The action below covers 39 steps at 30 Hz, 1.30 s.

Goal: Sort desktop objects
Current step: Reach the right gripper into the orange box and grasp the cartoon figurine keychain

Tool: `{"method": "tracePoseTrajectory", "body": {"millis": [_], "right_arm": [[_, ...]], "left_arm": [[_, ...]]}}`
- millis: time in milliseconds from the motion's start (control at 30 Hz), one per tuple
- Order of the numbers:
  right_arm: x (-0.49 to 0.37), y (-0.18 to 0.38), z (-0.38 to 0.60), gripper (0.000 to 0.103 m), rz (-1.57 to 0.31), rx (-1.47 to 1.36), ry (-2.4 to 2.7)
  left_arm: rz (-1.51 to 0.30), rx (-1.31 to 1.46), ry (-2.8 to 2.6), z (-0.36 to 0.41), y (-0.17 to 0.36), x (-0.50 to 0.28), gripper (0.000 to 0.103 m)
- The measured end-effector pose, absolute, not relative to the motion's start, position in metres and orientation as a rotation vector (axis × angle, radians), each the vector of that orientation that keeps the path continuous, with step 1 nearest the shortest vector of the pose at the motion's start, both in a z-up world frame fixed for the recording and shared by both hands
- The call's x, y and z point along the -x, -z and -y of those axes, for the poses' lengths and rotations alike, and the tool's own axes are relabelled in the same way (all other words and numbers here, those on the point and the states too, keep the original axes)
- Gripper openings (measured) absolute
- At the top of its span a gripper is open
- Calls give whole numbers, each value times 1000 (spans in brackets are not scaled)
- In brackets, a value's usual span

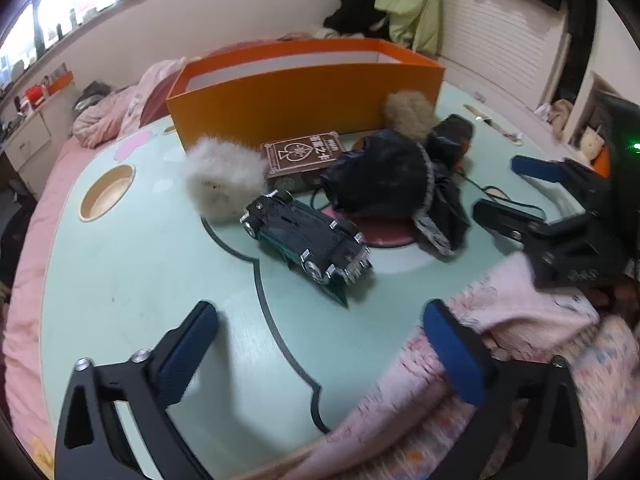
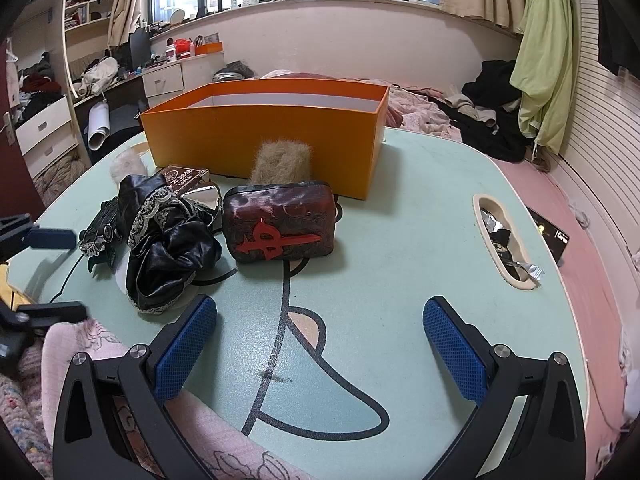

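On the mint-green table [image 1: 132, 280] an upside-down black toy car [image 1: 308, 236] lies just ahead of my left gripper [image 1: 320, 344], which stands open and empty. Behind the car are a white fluffy ball [image 1: 222, 184], a brown card box [image 1: 304, 158], a black lace-trimmed cloth [image 1: 384, 176] and a beige fluffy ball [image 1: 408, 110]. An orange box [image 1: 304, 92] stands open at the back. My right gripper [image 2: 320, 332] is open over bare table, near a dark red pouch [image 2: 280, 224] and the black cloth [image 2: 168, 248].
A long slot [image 2: 504, 236] in the table's right side holds foil wrappers. A round cup hole [image 1: 106, 192] sits at the left. A black card [image 2: 548, 234] lies on the pink bedding beyond the right edge. Pink patterned sleeves cover the near edge.
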State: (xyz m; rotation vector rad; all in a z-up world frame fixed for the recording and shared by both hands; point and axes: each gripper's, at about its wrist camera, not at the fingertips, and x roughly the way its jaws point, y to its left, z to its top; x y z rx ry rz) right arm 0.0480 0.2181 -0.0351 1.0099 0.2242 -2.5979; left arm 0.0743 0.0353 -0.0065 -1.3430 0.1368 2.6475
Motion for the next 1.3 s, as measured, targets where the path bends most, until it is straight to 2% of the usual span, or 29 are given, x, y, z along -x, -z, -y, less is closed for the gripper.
{"method": "tracePoseTrajectory", "body": {"millis": [600, 700, 833, 867, 900, 933, 1000, 1033, 1167, 1300], "right_arm": [[-44, 32, -217, 103, -246, -1047, 2581], [-36, 15, -215, 103, -279, -1087, 2543], [-24, -41, -219, 103, -249, -947, 2629], [-14, -56, -218, 99, -248, -941, 2635], [-2, -67, -217, 88, -249, -951, 2628], [12, -78, -213, 82, -256, -973, 2607], [46, -91, -199, 53, -304, -1051, 2530], [65, -93, -189, 48, -353, -1102, 2481], [130, -68, -146, 47, -659, -1331, 2349], [164, -40, -128, 47, -819, -1463, 2299]], "left_arm": [[-80, 1318, -2746, -25, 9, -64, 103], [-75, 1317, -2747, -23, 10, -63, 103], [-75, 1317, -2747, -22, 10, -63, 103], [-74, 1317, -2747, -22, 10, -63, 103], [-75, 1317, -2747, -22, 10, -63, 103], [-75, 1317, -2747, -22, 10, -63, 103], [-75, 1317, -2747, -22, 10, -63, 103], [-75, 1317, -2747, -22, 10, -63, 103], [-74, 1315, -2747, -22, 10, -62, 103], [-74, 1310, -2748, -20, 10, -61, 103]]}}
